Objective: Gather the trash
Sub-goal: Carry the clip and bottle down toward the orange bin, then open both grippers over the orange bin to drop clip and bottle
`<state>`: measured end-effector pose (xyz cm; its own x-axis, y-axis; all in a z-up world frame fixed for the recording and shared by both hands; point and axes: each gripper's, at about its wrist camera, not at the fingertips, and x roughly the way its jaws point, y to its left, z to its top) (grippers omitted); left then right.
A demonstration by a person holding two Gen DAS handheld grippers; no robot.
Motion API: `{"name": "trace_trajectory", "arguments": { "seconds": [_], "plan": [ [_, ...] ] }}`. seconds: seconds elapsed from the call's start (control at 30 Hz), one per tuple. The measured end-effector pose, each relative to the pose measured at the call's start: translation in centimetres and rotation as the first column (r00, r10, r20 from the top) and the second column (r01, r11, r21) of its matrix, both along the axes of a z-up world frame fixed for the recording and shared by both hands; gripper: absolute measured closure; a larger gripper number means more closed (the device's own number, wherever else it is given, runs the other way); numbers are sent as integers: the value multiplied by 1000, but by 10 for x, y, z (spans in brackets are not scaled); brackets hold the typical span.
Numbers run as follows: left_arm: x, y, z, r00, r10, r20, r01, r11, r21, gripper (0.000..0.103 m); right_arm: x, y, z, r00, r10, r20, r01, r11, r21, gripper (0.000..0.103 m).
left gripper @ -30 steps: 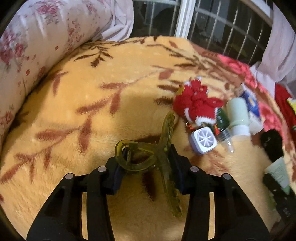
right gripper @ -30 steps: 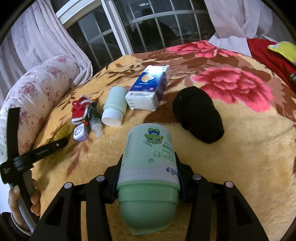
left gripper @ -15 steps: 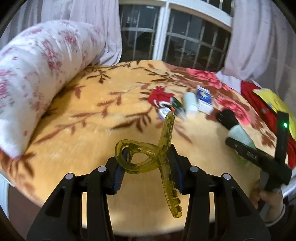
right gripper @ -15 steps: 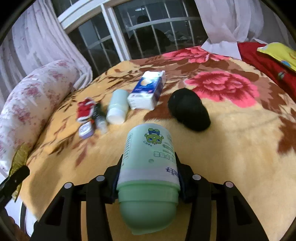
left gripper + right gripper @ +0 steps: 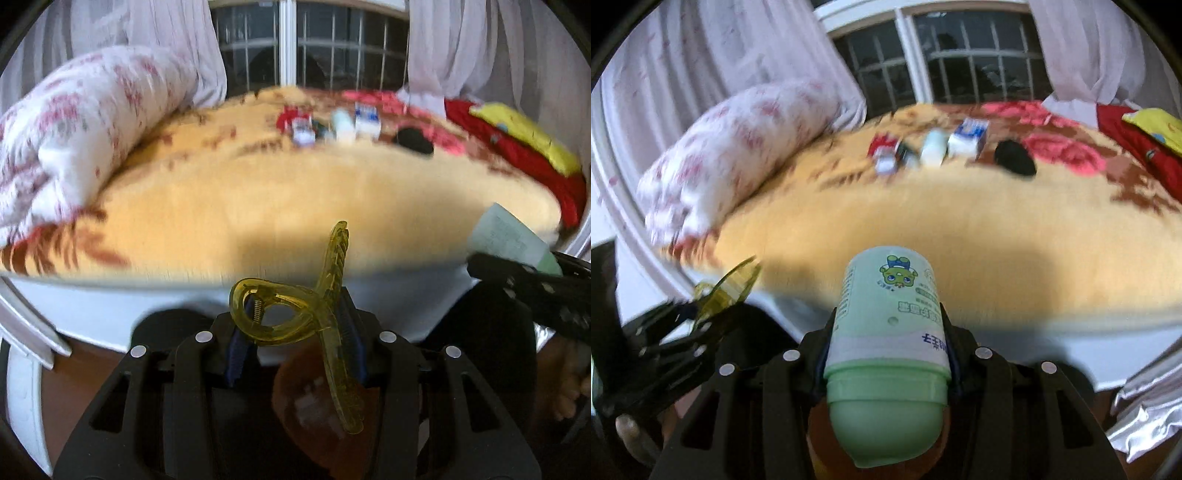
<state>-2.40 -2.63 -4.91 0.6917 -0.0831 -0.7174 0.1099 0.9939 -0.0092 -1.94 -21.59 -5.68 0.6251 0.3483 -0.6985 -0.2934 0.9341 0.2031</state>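
My left gripper (image 5: 295,332) is shut on a translucent yellow hair claw clip (image 5: 314,314), held off the near edge of the bed. My right gripper (image 5: 886,354) is shut on a light green bottle (image 5: 890,354) with a cartoon label, cap toward the camera. The bottle also shows at the right of the left wrist view (image 5: 513,240); the clip shows at the left of the right wrist view (image 5: 724,288). Far back on the yellow blanket (image 5: 960,221) lie a red knit item (image 5: 882,142), a small white gadget (image 5: 886,162), a pale bottle (image 5: 932,147), a white-blue box (image 5: 969,138) and a black object (image 5: 1014,157).
A floral bolster pillow (image 5: 74,129) lies along the bed's left side. Red and yellow bedding (image 5: 517,147) is at the right. A white bed frame edge (image 5: 110,314) runs below the blanket. Crinkled silver material (image 5: 1145,417) is at lower right. A barred window (image 5: 942,66) and curtains are behind.
Both grippers have pulled back and down from the bed with their items still held; the bed's near edge and frame are now in view, and the remaining objects look far away.
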Motion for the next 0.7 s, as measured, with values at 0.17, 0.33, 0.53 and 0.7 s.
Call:
{"name": "trace_trajectory", "arguments": {
  "seconds": [0.17,0.33,0.53,0.7],
  "plan": [
    [2,-1,-44,990,9,-143,-9,1000,1,60,-11,4,-41,995,-2,-97,0,1000,-20,56],
    [10,-4,-71,971,11,-240,-8,1000,10,60,-6,3,-61,985,-11,-175,7,1000,-23,56],
    [13,-5,-80,962,14,-273,-13,1000,7,60,-3,9,-73,977,2,-214,-13,999,-51,56],
    [16,-6,-83,957,13,-289,-11,1000,10,59,2,13,-82,966,-6,-258,-12,998,-69,55]
  ]
}}
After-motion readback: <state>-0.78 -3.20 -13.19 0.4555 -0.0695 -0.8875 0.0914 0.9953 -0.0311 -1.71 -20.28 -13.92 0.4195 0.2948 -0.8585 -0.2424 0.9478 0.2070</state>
